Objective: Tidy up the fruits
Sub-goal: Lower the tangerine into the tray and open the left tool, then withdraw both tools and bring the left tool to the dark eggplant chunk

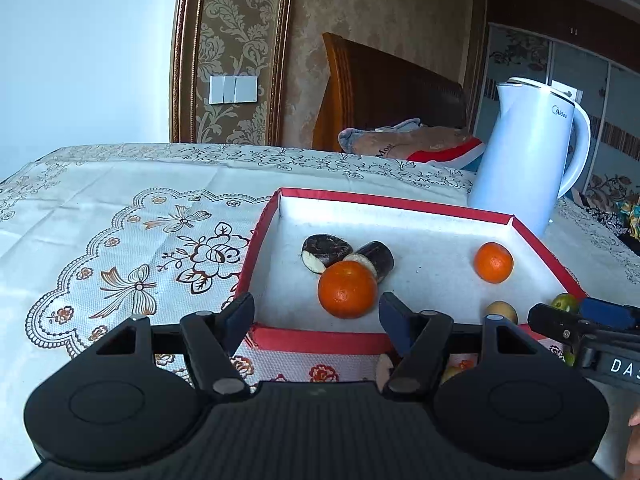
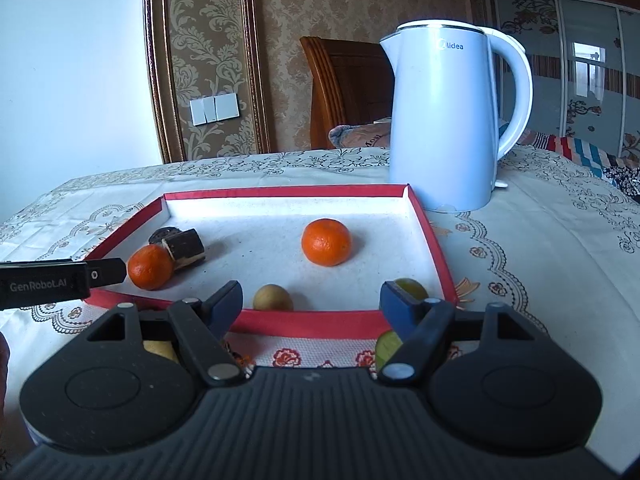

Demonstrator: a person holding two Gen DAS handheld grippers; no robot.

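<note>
The shallow red-rimmed white tray point(image 2: 430, 236) has bare floor along its far wall and between the two round orange tangerines point(image 2: 326, 242) point(image 2: 150, 267). Dark cut cylinders point(image 2: 188, 246) crowd its left side. The tall white plastic kettle point(image 2: 442, 120) blocks the far right corner, apparently just clear of the rim.

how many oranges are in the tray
2. One orange lies near the tray's left side, touching the dark cut pieces; the other orange lies alone toward the right. More fruit may be hidden behind the grippers.
</note>
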